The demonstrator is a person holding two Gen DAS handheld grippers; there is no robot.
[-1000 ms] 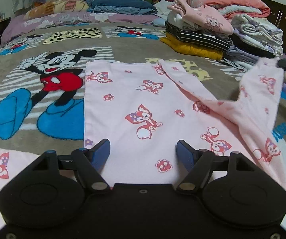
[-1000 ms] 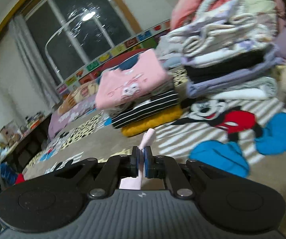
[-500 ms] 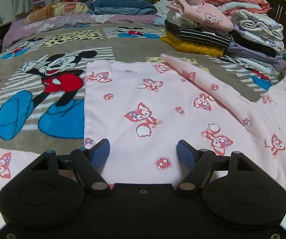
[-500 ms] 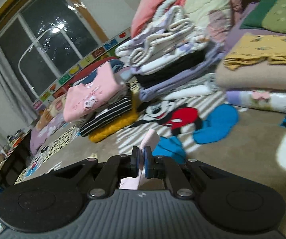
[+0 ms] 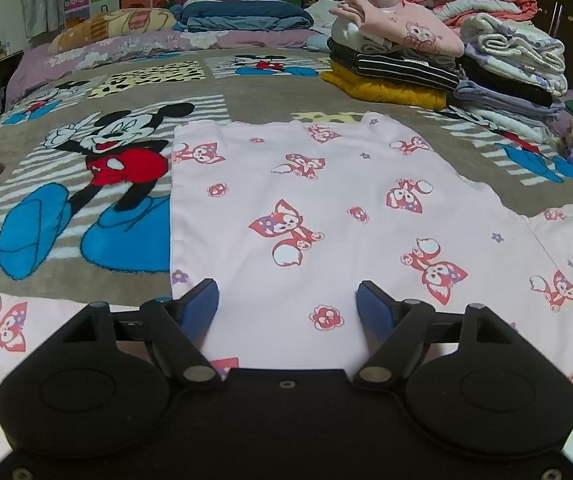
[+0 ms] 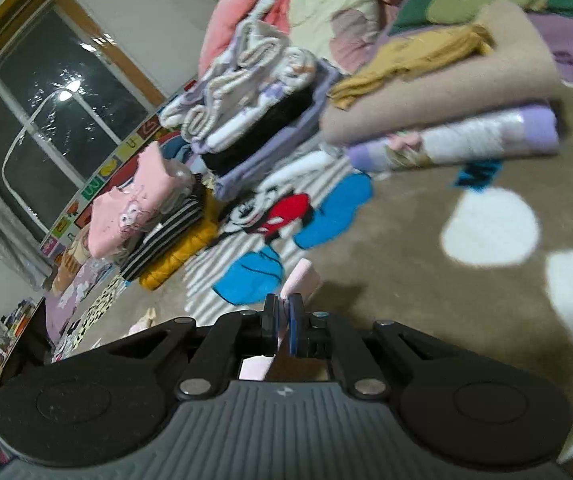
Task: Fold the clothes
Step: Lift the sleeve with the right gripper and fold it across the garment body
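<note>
**Pink garment flat, one end pinched**

Left view: my left gripper [image 5: 287, 306] hovers with its fingers spread wide, holding nothing, over the near part of the pink garment [image 5: 294, 208], which lies flat on the blanket [image 5: 246, 92] with parts running off toward the near left and right edges.

Right view: my right gripper [image 6: 285, 330] is clenched on a pink fabric end [image 6: 301, 278], low over the blanket. If I tug hard, the flat panel could drag and wrinkle, since nothing pins it.

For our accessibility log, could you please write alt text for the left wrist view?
A pink fox-print garment lies spread flat on a Mickey Mouse blanket, with the open left tongs above its near edge. Stacks of folded clothes sit at the far right.
</note>
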